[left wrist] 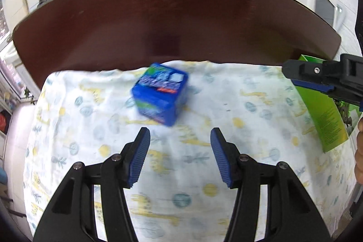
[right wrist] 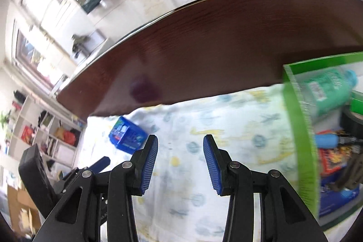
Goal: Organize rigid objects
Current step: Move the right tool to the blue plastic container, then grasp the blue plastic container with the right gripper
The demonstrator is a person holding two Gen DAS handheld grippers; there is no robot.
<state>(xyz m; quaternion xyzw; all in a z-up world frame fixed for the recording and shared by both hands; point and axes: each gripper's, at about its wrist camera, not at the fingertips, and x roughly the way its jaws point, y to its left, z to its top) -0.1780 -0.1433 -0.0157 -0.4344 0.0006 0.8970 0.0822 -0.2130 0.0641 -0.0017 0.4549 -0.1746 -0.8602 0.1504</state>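
Blue box (left wrist: 160, 94) blurred on cloth (left wrist: 90, 128), green box (right wrist: 301, 140) cut off, both grippers' fingers apart, empty

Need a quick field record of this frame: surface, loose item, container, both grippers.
surface: patterned cloth over a dark wooden table
loose item: blue box on the cloth, ahead of the left gripper, apart from it
container: green box at the right, holding a teal bottle and other packs
left gripper: open, nothing between the pads
right gripper: open, empty, beside the green box
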